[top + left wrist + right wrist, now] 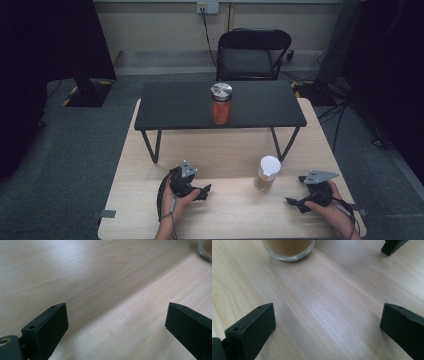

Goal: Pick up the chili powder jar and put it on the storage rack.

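While both the left gripper [206, 190] and right gripper [293, 202] rest spread and empty beside the white-lidded jar [268, 173], a hasty sideways reach could topple it.

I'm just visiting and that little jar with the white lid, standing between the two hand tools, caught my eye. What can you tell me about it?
The jar is small and looks like clear glass, with a white lid on top and a brownish filling that looks like powder. It stands upright on the pale wooden table, in front of the black raised shelf. From the right gripper view, its rounded, thick glass base rests flat on the wood. Nothing grips it: it stands apart from both tools.
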Motion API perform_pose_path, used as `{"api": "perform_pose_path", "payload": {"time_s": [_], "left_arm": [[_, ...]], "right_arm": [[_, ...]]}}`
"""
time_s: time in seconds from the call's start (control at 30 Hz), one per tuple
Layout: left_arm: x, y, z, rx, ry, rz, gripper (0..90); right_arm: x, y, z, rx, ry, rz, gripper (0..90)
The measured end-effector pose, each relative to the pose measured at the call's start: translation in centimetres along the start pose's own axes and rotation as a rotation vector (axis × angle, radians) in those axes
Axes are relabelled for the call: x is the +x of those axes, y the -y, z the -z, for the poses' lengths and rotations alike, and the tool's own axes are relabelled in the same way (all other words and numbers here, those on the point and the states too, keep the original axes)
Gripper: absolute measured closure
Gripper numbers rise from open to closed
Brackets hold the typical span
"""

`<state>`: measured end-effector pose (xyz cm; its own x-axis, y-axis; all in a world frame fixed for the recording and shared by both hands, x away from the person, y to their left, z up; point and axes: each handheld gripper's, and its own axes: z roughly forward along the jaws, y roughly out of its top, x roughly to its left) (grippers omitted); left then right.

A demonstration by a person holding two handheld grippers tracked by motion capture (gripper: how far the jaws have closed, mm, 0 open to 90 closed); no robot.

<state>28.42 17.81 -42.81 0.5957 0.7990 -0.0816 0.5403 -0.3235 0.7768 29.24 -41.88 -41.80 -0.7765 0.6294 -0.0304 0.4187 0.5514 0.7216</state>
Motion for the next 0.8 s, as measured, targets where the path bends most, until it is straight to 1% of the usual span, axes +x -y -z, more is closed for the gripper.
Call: {"api": "perform_pose_path", "payload": {"time_s": [0.13, 0.23, 0.3, 0.6, 0.8], "left_arm": [[-0.15, 0.14, 0.07, 0.007, -0.015, -0.007, 4.1], [-0.09, 0.35, 0.07, 0.011, -0.013, -0.006, 4.1], [-0.04, 0.38, 0.10, 0.019, -0.015, -0.011, 4.1], [-0.11, 0.45, 0.38, 0.034, -0.034, -0.018, 3.9], [-0.27, 0.36, 0.41, 0.046, -0.047, -0.034, 3.3]], "right_arm": [[0.00, 0.00, 0.00, 0.000, 0.000, 0.000, 0.0], [0.00, 0.00, 0.00, 0.000, 0.000, 0.000, 0.0], [0.00, 0.00, 0.00, 0.000, 0.000, 0.000, 0.0], [0.00, 0.00, 0.00, 0.000, 0.000, 0.000, 0.0], [0.00, 0.00, 0.00, 0.000, 0.000, 0.000, 0.0]]}}
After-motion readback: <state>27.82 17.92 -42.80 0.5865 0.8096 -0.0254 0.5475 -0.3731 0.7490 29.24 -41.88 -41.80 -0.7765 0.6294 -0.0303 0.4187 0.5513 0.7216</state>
